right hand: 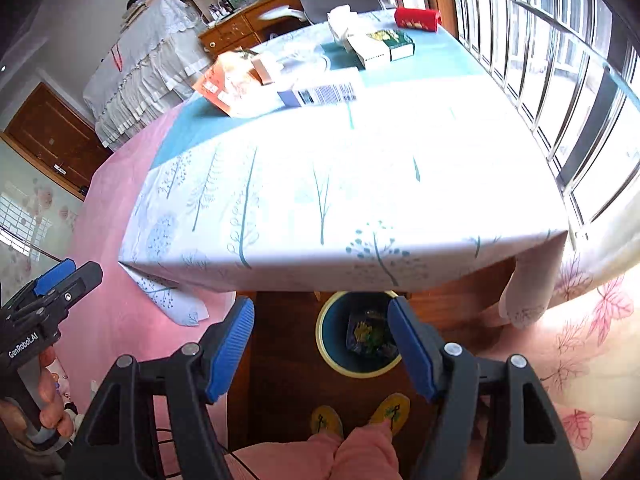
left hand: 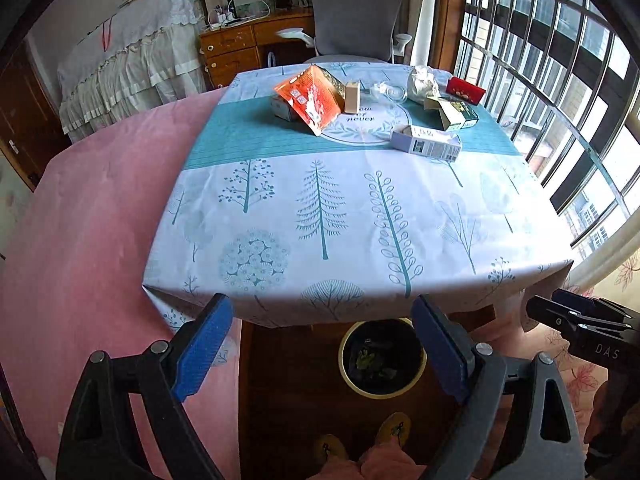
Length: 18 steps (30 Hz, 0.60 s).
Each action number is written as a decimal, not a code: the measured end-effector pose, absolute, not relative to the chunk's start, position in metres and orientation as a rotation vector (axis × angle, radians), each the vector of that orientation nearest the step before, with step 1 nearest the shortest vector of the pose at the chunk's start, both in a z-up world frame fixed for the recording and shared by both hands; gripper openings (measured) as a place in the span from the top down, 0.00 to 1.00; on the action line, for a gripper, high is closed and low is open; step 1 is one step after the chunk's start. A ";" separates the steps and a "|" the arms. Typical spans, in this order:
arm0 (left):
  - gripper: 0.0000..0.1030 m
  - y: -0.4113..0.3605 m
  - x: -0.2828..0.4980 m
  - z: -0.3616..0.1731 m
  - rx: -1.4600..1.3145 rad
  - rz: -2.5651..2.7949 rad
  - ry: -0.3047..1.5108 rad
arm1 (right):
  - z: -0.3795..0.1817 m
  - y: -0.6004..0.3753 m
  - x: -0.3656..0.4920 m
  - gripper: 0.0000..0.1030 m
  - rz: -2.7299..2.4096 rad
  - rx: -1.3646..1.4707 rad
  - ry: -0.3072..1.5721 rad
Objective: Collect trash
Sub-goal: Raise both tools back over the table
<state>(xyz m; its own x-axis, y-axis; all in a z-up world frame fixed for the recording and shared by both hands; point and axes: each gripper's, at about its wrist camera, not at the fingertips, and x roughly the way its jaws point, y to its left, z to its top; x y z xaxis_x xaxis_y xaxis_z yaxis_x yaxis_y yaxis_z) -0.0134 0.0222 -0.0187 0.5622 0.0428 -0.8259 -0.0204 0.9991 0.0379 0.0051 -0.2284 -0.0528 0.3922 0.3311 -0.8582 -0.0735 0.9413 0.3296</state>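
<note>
Trash lies at the far end of the table (left hand: 320, 208): an orange packet (left hand: 310, 98), a small beige box (left hand: 352, 97), a clear plastic cup (left hand: 390, 93), crumpled paper (left hand: 422, 82), a green carton (left hand: 454, 114), a white-blue box (left hand: 426, 142) and a red box (left hand: 464, 90). A yellow-rimmed bin (left hand: 380, 358) with some trash inside stands on the floor under the near edge. My left gripper (left hand: 320, 354) is open and empty above the bin. My right gripper (right hand: 320, 350) is open and empty over the bin (right hand: 358, 334).
A pink bed (left hand: 88, 216) lies left of the table. A barred window (left hand: 560, 80) runs along the right. A grey chair (left hand: 356, 20) and a wooden desk (left hand: 240, 48) stand behind the table. The person's feet in yellow slippers (right hand: 360, 414) are below.
</note>
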 end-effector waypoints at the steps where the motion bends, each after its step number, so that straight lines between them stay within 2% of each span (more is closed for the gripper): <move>1: 0.13 0.023 -0.012 -0.008 0.024 0.047 0.954 | -0.044 -0.231 0.008 0.32 0.269 0.249 1.121; 8: 0.13 0.025 -0.001 0.044 -0.012 0.113 0.874 | 0.004 -0.238 0.030 0.32 0.327 0.216 1.010; 18: 0.13 0.034 0.035 0.048 -0.066 0.079 0.917 | 0.025 -0.240 0.058 0.32 0.324 0.228 0.965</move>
<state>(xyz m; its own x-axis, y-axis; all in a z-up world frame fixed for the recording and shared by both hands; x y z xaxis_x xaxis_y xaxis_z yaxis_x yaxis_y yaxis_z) 0.0353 0.0343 0.0478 0.6061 0.0397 -0.7944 -0.0964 0.9951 -0.0238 0.0584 -0.2404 0.0253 0.5271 0.3689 -0.7655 -0.1684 0.9283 0.3314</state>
